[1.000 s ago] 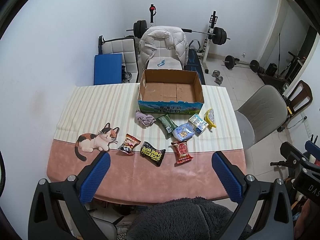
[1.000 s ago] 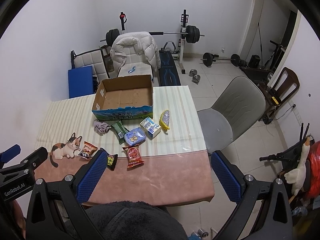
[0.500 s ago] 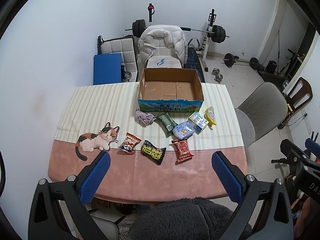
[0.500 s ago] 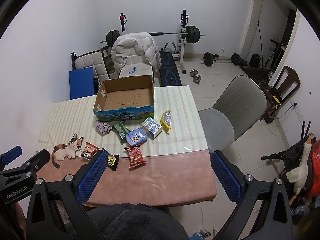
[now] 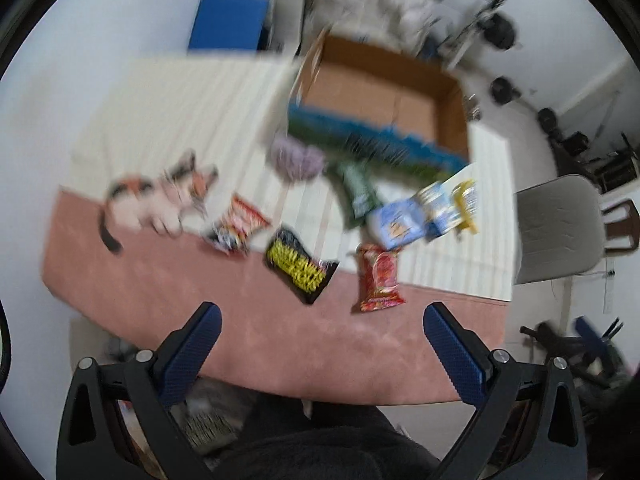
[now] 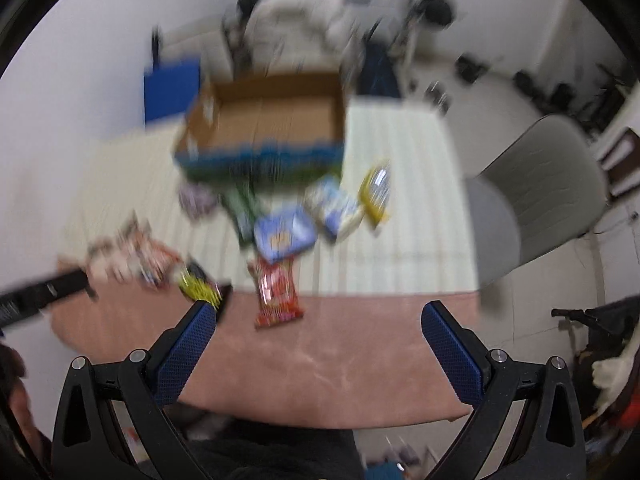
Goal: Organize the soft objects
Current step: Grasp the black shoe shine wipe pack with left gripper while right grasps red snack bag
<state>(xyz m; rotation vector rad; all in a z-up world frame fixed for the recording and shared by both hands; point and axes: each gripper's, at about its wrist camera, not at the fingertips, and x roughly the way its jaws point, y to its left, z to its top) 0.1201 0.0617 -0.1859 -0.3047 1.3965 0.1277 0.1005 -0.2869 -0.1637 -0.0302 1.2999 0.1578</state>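
Both views motion-blurred. Left tool (image 5: 320, 328) hovering released, holding nothing, above near table (image 5: 260, 344) edge. Right tool (image 6: 318, 326) likewise spread wide, empty. Snack packets lying before cardboard box (image 5: 384, 92); purple cloth (image 5: 296, 158) just beside box front; cat plush (image 5: 156, 200) lying well left of box.

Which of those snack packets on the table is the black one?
The black packet with yellow lettering, lying between the two red packets; the others are red, green or blue.

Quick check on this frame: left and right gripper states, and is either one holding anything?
Left gripper: open, holding nothing.
Right gripper: open, holding nothing.
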